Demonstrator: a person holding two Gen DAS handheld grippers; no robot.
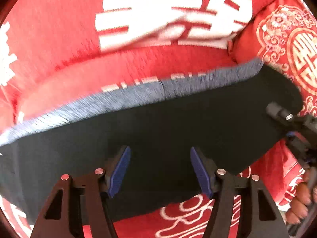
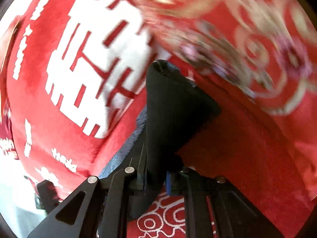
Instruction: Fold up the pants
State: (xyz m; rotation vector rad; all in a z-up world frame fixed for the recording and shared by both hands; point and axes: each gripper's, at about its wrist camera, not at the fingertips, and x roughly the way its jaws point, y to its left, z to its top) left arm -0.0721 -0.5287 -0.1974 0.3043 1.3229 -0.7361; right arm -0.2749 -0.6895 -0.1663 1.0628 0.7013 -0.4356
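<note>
Nearest in the left wrist view we see our left gripper (image 1: 160, 170) with its two blue-padded fingers (image 1: 119, 171) spread wide apart, nothing between them, hovering over the dark cloth. Under and just beyond them lie the pants (image 1: 168, 127), a dark, almost black band stretching from the left edge across to the right, spread over a red bedcover (image 1: 188, 220) printed with pale swirling ornament. Along the far edge of the pants runs a blurred blue-grey strip, which looks like an inner layer or waistband; we cannot tell which.

At the right edge of that view our right gripper (image 1: 297, 123) meets the right end of the pants, with a bare hand (image 1: 299, 200) behind it.

In the right wrist view the right gripper (image 2: 156, 180) has its fingers pressed together on a fold of the pants (image 2: 174, 107), which rises from the pinch as a dark cone toward the far side, lifted off the bedcover (image 2: 166, 218).

Farthest off sits a red cushion (image 1: 79, 29) with large white characters, and on the far right a red pillow (image 1: 297, 45) with a gold medallion.
</note>
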